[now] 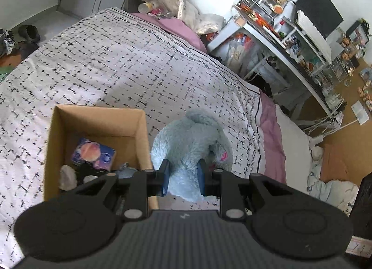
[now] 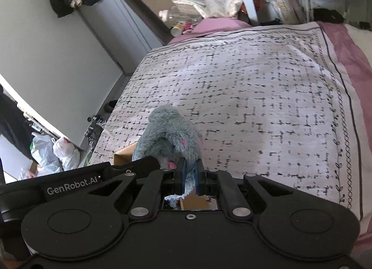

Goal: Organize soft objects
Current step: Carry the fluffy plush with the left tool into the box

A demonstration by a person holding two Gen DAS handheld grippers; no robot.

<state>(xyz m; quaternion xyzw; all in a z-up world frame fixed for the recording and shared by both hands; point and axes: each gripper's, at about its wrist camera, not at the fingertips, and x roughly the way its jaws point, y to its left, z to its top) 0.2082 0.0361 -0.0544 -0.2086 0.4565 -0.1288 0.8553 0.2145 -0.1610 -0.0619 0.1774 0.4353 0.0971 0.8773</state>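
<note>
A fluffy light-blue plush toy (image 1: pixel 190 143) with a pink spot hangs above the bed, held from both sides. My left gripper (image 1: pixel 183 176) is shut on its thick lower part, blue pads pressed into the fur. In the right wrist view the same plush toy (image 2: pixel 169 139) shows, and my right gripper (image 2: pixel 190 173) is shut on a thin flap of it. An open cardboard box (image 1: pixel 97 115) stands on the bedspread just left of the toy. It holds a purple packet (image 1: pixel 94 154) and a few small soft items. A corner of the box (image 2: pixel 124 155) shows behind the toy.
The bed carries a white bedspread (image 1: pixel 116 60) with black dashes and a pink sheet (image 1: pixel 270 134) along its edge. A cluttered white desk (image 1: pixel 290 43) with a monitor stands right of the bed. Shoes (image 1: pixel 14 39) lie on the floor at far left; plastic bags (image 2: pixel 55 152) sit by the wall.
</note>
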